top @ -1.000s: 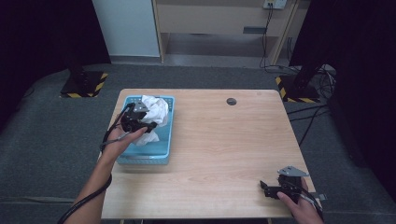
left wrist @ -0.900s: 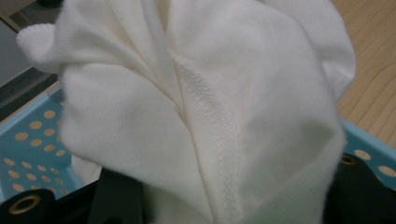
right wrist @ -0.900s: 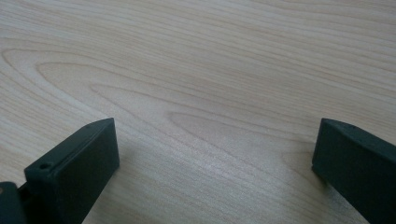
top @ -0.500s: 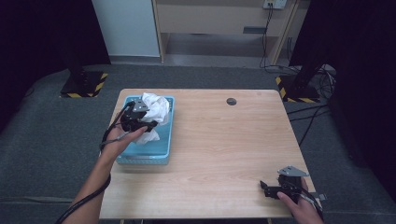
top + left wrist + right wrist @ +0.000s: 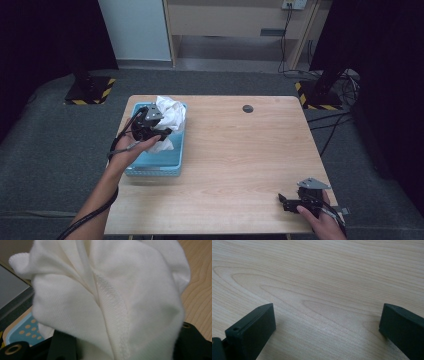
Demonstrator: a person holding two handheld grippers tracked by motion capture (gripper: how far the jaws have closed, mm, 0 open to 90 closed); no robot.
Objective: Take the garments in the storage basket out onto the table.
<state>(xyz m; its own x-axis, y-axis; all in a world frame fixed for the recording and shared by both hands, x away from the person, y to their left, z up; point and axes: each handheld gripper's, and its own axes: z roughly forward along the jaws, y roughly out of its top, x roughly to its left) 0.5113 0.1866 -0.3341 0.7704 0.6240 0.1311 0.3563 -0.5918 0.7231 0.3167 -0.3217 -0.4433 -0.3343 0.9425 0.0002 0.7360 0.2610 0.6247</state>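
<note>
left hand-held gripper (image 5: 150, 125) is pinching a bunch of the white cloth (image 5: 169, 116), its jaws pressed onto a thick fold so that the fabric billows right up against its own camera, seam and all (image 5: 112, 302). the cloth hangs partly lifted over the far end of the blue basket (image 5: 152, 169), which sits near the left edge of the wooden surface (image 5: 240, 150); the rest of the fabric looks to trail down inside the basket. the grip seems to catch only a gathered ridge, so the bundle could slide out if the lift gets brisk, dropping back in a heap. a trailing corner might also snag on the perforated basket wall and drag the light basket along or tip it toward the surface edge. right hand-held gripper (image 5: 292, 202) rests spread and empty at the near right corner, well apart from the cloth, so it cannot steady the basket or catch a falling fold unless it comes across first.
</note>
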